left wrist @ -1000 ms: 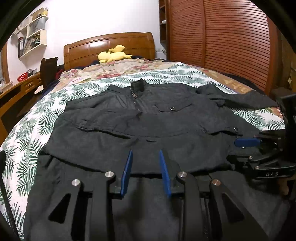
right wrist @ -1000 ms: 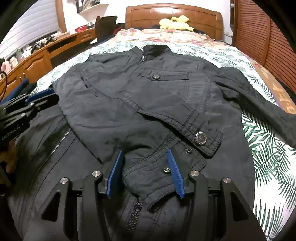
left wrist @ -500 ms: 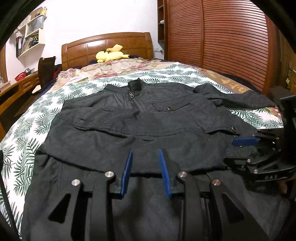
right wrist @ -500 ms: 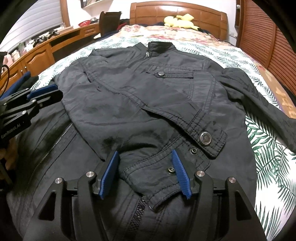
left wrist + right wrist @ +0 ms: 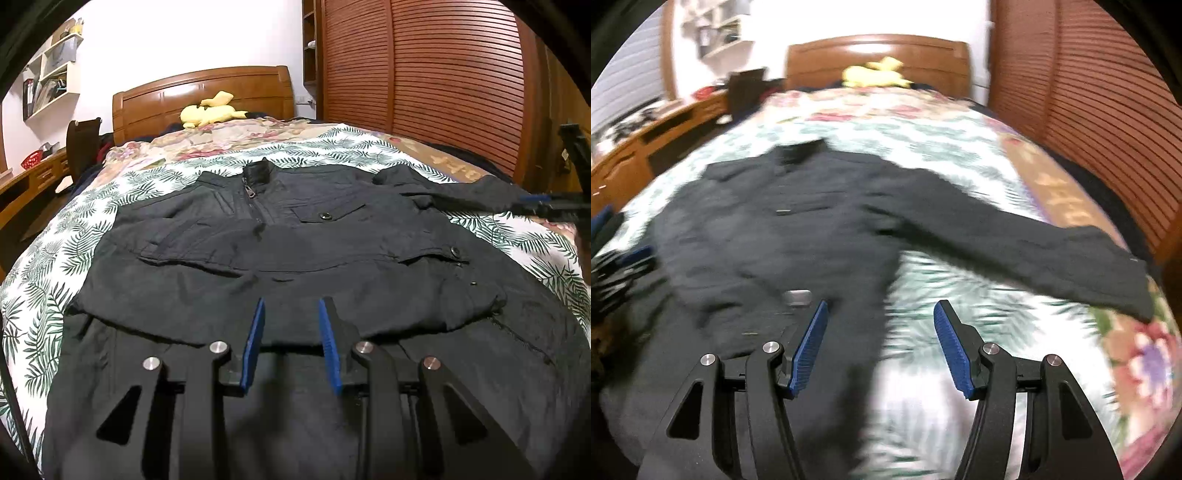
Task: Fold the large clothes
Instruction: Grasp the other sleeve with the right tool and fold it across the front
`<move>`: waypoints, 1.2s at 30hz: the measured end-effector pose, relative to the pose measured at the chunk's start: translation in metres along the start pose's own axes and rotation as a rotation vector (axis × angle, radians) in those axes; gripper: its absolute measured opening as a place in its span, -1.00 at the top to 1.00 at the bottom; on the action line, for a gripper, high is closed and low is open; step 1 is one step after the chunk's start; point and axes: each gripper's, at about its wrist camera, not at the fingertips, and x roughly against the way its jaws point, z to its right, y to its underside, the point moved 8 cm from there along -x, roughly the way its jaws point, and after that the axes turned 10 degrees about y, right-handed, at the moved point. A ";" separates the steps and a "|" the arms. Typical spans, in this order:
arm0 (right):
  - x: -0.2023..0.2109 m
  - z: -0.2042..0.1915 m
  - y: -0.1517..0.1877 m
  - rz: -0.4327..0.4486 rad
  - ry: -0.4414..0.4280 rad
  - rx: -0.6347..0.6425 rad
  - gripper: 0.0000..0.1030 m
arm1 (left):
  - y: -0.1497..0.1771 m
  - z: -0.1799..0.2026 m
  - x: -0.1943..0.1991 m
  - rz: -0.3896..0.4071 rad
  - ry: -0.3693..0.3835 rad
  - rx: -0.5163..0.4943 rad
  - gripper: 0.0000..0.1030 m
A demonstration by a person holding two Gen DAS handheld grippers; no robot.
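The bed (image 5: 332,147) carries my black jacket (image 5: 295,258), spread flat, one sleeve (image 5: 1015,236) stretched out sideways. It looks heavy, soft and limp, so I'd grip that sleeve's cuff (image 5: 1123,284). My left tongs (image 5: 291,341) and right tongs (image 5: 879,347) gape, holding nothing.

leaf-print bedspread (image 5: 960,317) lies bare beside jacket (image 5: 295,258); outstretched sleeve (image 5: 1015,243) crosses it

A black jacket (image 5: 280,266) lies on a white bedspread (image 5: 48,258) printed with green palm fronds; a yellow plush toy (image 5: 210,110) rests against the reddish-brown wooden headboard (image 5: 162,99); blue-padded black claws.
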 end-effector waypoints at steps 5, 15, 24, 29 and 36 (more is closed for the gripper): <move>-0.027 0.092 -0.008 -0.040 0.156 -0.083 -0.19 | 0.001 0.002 -0.003 -0.016 0.009 -0.004 0.46; -0.053 0.235 0.009 -0.147 0.353 -0.300 -0.19 | 0.002 0.003 -0.007 -0.027 0.009 -0.008 0.46; -0.057 0.286 0.025 -0.214 0.396 -0.430 -0.19 | 0.003 0.003 -0.008 -0.036 0.013 -0.007 0.46; -0.065 0.294 0.033 -0.237 0.405 -0.471 -0.19 | 0.002 0.003 -0.008 -0.033 0.015 -0.006 0.46; -0.076 0.245 0.013 -0.242 0.368 -0.279 0.67 | 0.001 0.003 -0.008 -0.030 0.016 -0.006 0.46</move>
